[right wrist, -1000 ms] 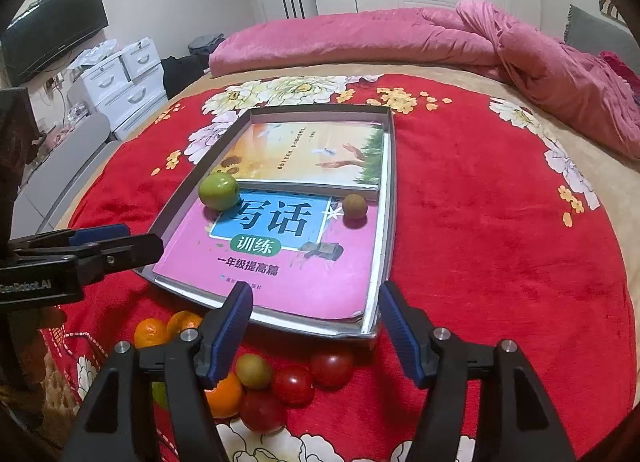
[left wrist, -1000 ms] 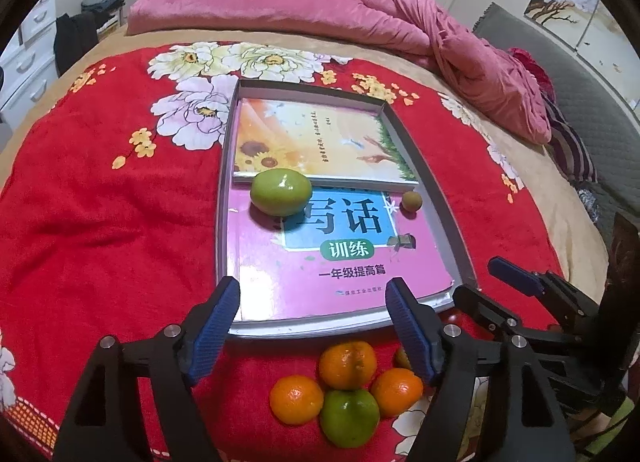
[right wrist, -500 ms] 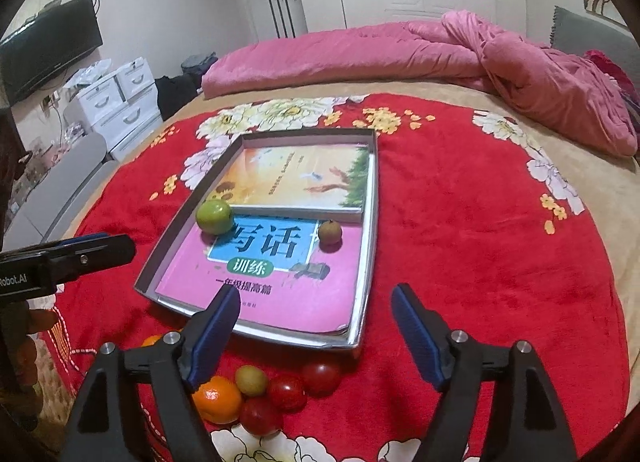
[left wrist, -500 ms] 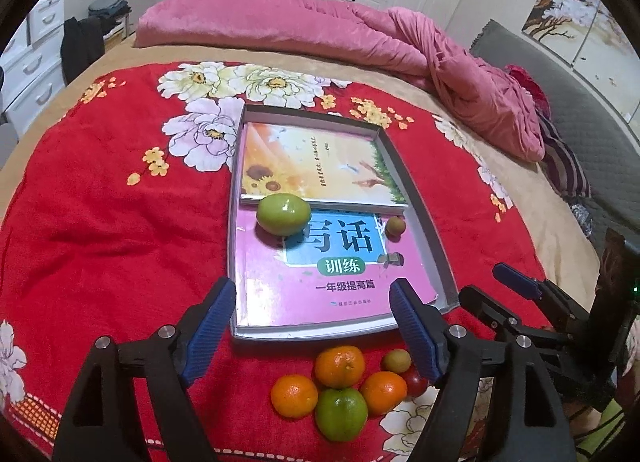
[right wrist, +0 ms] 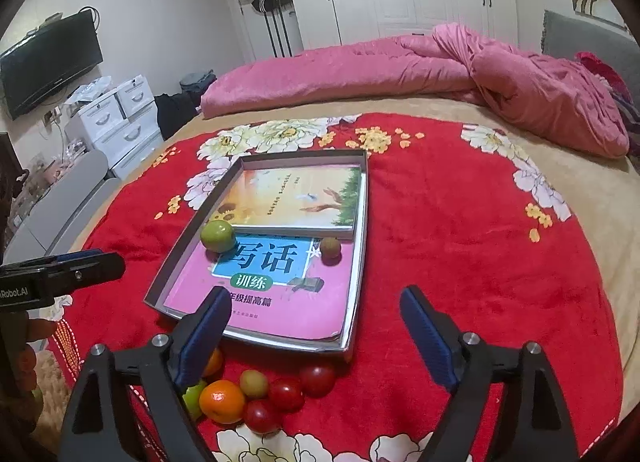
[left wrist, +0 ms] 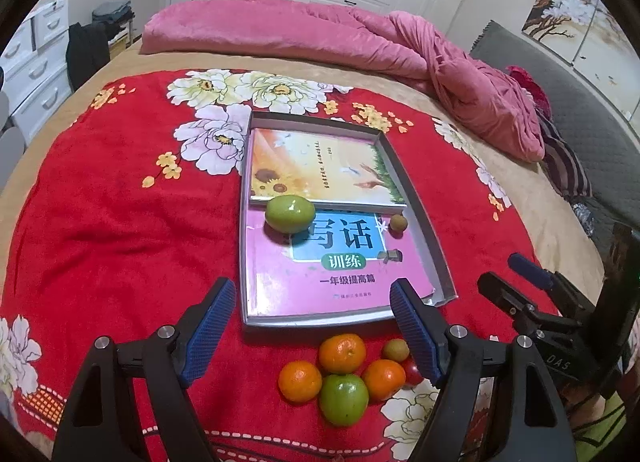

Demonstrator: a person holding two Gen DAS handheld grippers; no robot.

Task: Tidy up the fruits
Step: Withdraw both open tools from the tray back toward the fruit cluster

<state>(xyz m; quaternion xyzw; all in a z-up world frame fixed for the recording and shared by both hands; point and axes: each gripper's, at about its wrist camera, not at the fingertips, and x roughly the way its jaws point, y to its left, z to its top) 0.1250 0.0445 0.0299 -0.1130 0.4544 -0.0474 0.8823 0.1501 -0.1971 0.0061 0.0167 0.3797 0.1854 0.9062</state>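
A grey tray [left wrist: 438, 268] [right wrist: 358, 294] lies on the red blanket with two books in it. On the pink book sit a green fruit [left wrist: 289, 214] [right wrist: 218, 236] and a small brown fruit [left wrist: 399, 222] [right wrist: 330, 248]. In front of the tray lies a pile: three oranges [left wrist: 342, 353], a green fruit [left wrist: 343, 399], a small yellowish fruit [left wrist: 395, 350] [right wrist: 253, 383] and red tomatoes [right wrist: 317, 380]. My left gripper [left wrist: 310, 330] is open and empty above the pile. My right gripper [right wrist: 316, 336] is open and empty above the tray's near edge.
The red flowered blanket [left wrist: 112, 222] covers a round bed. A pink quilt [left wrist: 280, 34] is bunched at the far side. White drawers [right wrist: 116, 118] and a TV [right wrist: 48, 62] stand to the left. A grey headboard [left wrist: 580, 102] is at the right.
Both grippers have pulled back and risen; the tray and fruit pile look smaller and further off. Nothing was grasped and no fruit moved.
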